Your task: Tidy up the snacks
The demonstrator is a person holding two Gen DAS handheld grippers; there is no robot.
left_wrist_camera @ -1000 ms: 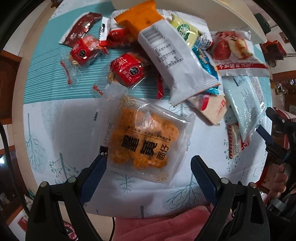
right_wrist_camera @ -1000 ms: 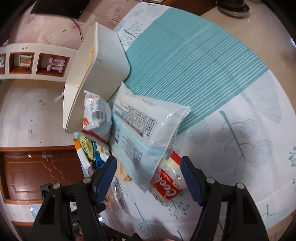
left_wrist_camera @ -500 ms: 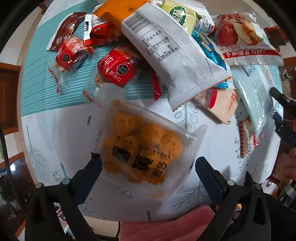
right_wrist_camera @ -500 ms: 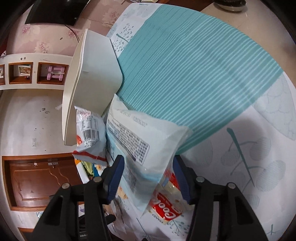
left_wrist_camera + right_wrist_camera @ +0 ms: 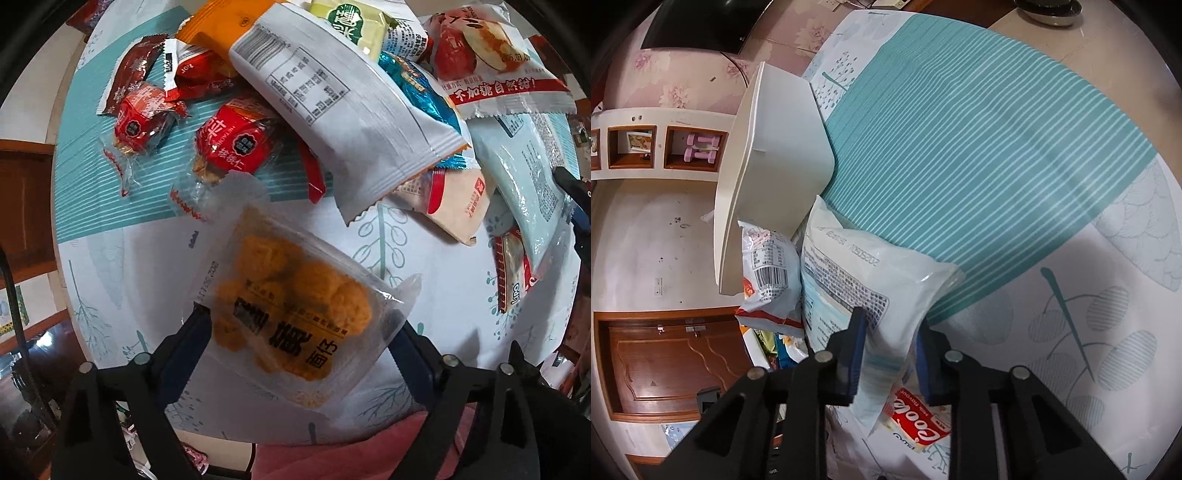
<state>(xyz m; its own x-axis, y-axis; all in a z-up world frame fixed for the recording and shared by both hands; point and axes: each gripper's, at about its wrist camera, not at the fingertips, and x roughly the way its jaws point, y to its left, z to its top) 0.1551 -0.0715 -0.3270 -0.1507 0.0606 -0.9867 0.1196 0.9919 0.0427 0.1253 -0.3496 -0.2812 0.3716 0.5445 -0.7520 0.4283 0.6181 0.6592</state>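
My left gripper (image 5: 297, 334) is shut on a clear packet of orange fried snacks (image 5: 291, 306), its jaws pressing both side edges, at the near part of the round table. My right gripper (image 5: 890, 343) is shut on the near end of a pale blue snack bag (image 5: 860, 280), which also shows at the right of the left wrist view (image 5: 528, 184). A red-and-white Coo packet (image 5: 916, 424) lies under that bag. A white bin (image 5: 775, 162) stands behind the bag.
A pile of snacks lies beyond the orange packet: a large white bag (image 5: 343, 107), red wrapped sweets (image 5: 236, 144), an orange packet (image 5: 218, 37), a green packet (image 5: 351, 26), an apple-picture bag (image 5: 495, 62). A teal striped cloth (image 5: 979, 147) covers the table.
My left gripper moved forward and closed on the orange snack packet. My right gripper moved forward and closed on the pale blue bag's end.
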